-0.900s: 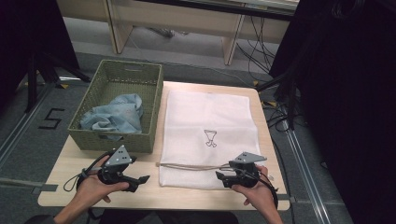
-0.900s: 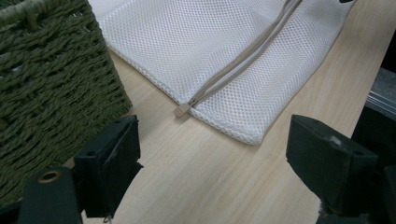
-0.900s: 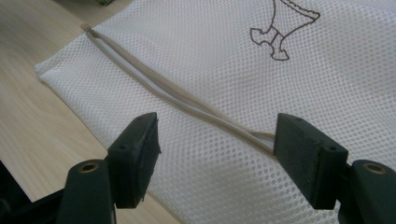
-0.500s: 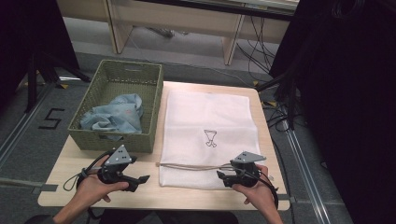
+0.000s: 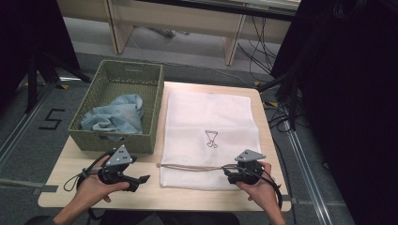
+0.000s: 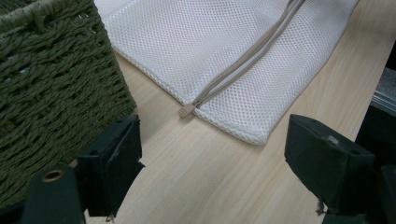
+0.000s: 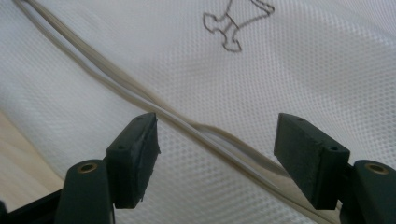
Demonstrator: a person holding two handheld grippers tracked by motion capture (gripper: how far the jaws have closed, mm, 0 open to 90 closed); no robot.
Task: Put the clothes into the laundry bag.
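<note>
We see a white mesh bag (image 5: pixel 210 138) lying flat on the table (image 5: pixel 61 187), right of a green basket (image 5: pixel 117 143) with blue cloth (image 5: pixel 112 117) inside; its tan zipper (image 5: pixel 192 167) runs along the near edge. Our left gripper (image 5: pixel 141 179) rests near the basket, jaws wide with nothing between them, zipper pull (image 6: pixel 186 111) just ahead. Our right gripper (image 5: pixel 228 172) sits over the bag's near right corner, jaws wide, straddling the zipper without pinching it.
</note>
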